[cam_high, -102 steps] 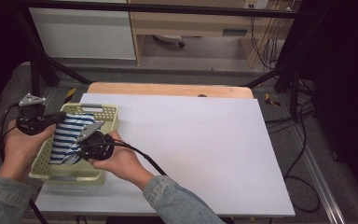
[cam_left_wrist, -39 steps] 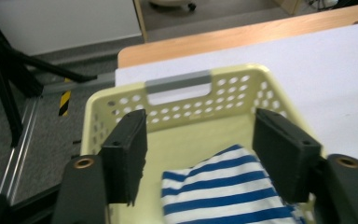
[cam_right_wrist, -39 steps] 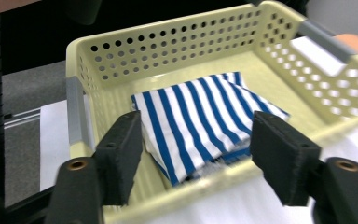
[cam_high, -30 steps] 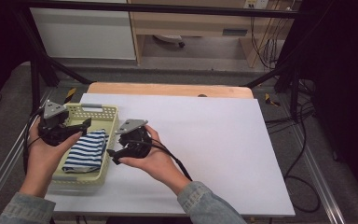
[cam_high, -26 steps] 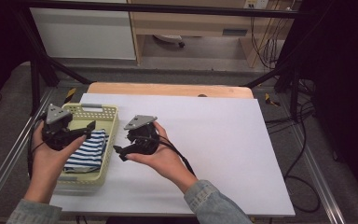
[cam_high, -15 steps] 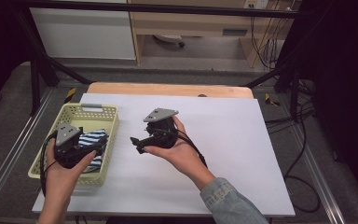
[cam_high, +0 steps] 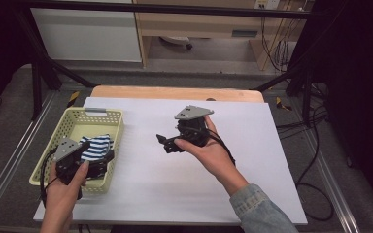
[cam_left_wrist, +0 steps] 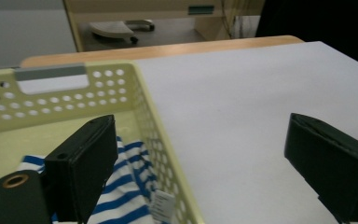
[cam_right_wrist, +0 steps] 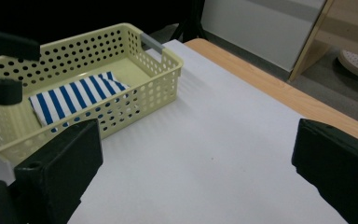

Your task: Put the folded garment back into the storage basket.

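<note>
A blue-and-white striped cloth (cam_high: 96,147) lies folded in the yellow perforated basket (cam_high: 73,120) at the table's left. My left gripper (cam_high: 98,161) hovers over the basket's near right corner, just above the cloth (cam_left_wrist: 128,189). Its jaws have just been opening and stand wide, with the basket wall (cam_left_wrist: 158,135) beyond the gap and nothing gripped. My right gripper (cam_high: 166,143) is held over the white tabletop (cam_high: 252,160) near its middle, pointing left toward the basket (cam_right_wrist: 121,60) and cloth (cam_right_wrist: 72,100). Its jaws have also just been opening, with nothing between them.
A wooden strip (cam_high: 175,92) runs along the table's far edge. Beyond it stand white and wooden cabinets (cam_high: 92,29). Cables (cam_high: 315,160) hang off the right side. The left gripper's jaws (cam_right_wrist: 2,70) show at the left edge of the right gripper view.
Both grippers let go of the cloth, which now rests in the basket. The left hand came toward me and down. The right hand moved right, out over the table's middle.
</note>
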The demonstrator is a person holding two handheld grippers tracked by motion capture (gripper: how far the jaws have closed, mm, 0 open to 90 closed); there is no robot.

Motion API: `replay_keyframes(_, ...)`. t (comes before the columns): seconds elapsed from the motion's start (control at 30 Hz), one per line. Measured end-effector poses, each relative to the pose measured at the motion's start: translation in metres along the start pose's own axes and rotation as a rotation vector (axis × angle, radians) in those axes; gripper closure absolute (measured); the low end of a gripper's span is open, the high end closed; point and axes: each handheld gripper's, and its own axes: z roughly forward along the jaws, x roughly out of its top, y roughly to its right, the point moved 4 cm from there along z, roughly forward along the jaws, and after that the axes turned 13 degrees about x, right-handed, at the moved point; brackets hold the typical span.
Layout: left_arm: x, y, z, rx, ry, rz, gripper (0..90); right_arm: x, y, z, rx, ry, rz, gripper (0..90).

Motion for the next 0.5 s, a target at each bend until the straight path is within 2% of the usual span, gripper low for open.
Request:
replay_keyframes(0.1,-0.004,0.003,0.002,0.004,-0.008,0.017,9.0,0.002,0.008,-0.011,-0.013,0.031,0.015,1.6)
replay_keyframes(0.23,-0.009,0.001,0.004,0.036,-0.008,0.026,6.9,0.005,0.021,-0.022,-0.033,0.063,0.029,1.6)
replay_keyframes(0.33,-0.013,-0.003,0.005,0.033,-0.017,0.01,6.2,0.004,0.031,-0.031,-0.068,0.083,0.034,1.4)
replay_keyframes(0.5,-0.02,-0.004,0.006,0.035,-0.027,0.03,6.5,0.001,0.044,-0.045,-0.11,0.112,0.049,1.5)
